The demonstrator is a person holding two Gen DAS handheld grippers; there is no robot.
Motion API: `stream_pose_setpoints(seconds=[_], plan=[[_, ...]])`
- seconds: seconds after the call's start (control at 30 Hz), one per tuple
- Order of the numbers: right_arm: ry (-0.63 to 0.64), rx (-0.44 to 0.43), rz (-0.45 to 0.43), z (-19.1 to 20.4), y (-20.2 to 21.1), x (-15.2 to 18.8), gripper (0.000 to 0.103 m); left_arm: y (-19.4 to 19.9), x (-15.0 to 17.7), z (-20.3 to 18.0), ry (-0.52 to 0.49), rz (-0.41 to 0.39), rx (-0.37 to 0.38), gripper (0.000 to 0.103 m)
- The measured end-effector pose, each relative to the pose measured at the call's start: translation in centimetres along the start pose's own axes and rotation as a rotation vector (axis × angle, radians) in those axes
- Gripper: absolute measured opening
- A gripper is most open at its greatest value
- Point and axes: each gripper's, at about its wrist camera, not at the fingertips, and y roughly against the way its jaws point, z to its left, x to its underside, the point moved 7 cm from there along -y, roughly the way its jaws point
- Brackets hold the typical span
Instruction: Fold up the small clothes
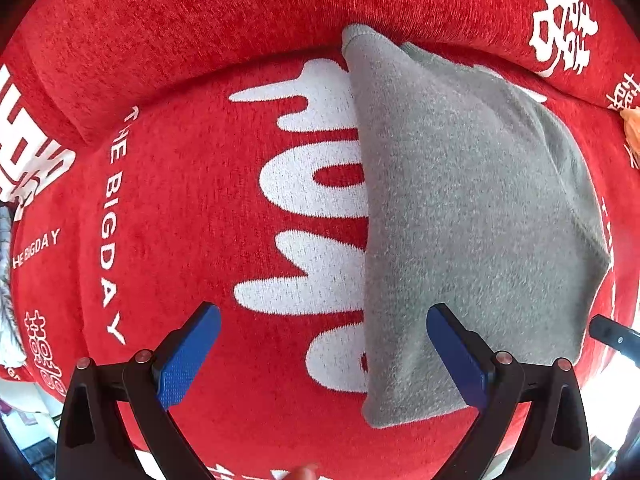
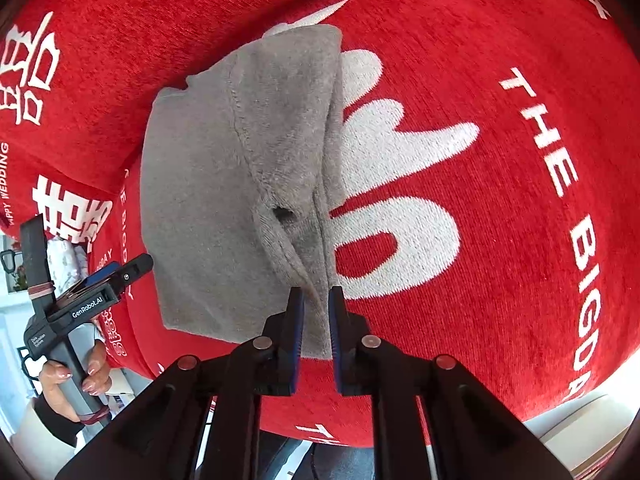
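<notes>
A grey fleece garment (image 1: 460, 208), small and already folded into a long narrow shape, lies on the seat of a red sofa cover (image 1: 200, 208) printed with big white letters and the words "THE BIGDAY". Starting at the left of the scene as the person faces it, the left gripper (image 1: 324, 354) hangs above the seat pointing straight down, its two blue pads (image 1: 184, 364) spread wide apart with nothing between them; one pad is over bare red cloth, the other over the garment's near left corner, and neither seems to touch the fabric. In the right wrist view a person's hand (image 2: 76, 376) grips that tool's handle at the far left edge. Moving right, the garment's long axis runs away from both tools toward the sofa's back cushion (image 1: 180, 32), with a stitched seam and a soft lengthwise crease along the side next to the white lettering. Furthest right, the right gripper (image 2: 316, 320) tilts down at the garment's near edge, its fingers (image 2: 297, 320) only slightly parted, with the end of that crease lying in the narrow gap; whether the pads press on it I cannot tell for certain, but they look just clear. The right tool appears nearer the cloth, so any next fold across the long axis would likely start from this near end.
</notes>
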Motion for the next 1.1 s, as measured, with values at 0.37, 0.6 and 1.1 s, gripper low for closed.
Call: stream_pose_setpoints(seconds=[0.37,0.6,1.1], plan=[[-0.056,-0.005,-0.040,-1.1,1.1,-1.3,0.055,-0.2,-1.1,-0.1,-0.018,0.008,-0.002,0.103],[-0.115,-0.092,-0.094,-1.7,2.2,-4.3,0.055,0.6,-4.4,1.2,0.045,-0.029,0.064,0.103],[-0.165,-0.210,-0.027,-2.7,-0.3,-8.4,0.059,-3.1,-8.1,-1.9,0.065,0.056,0.313,0.103]])
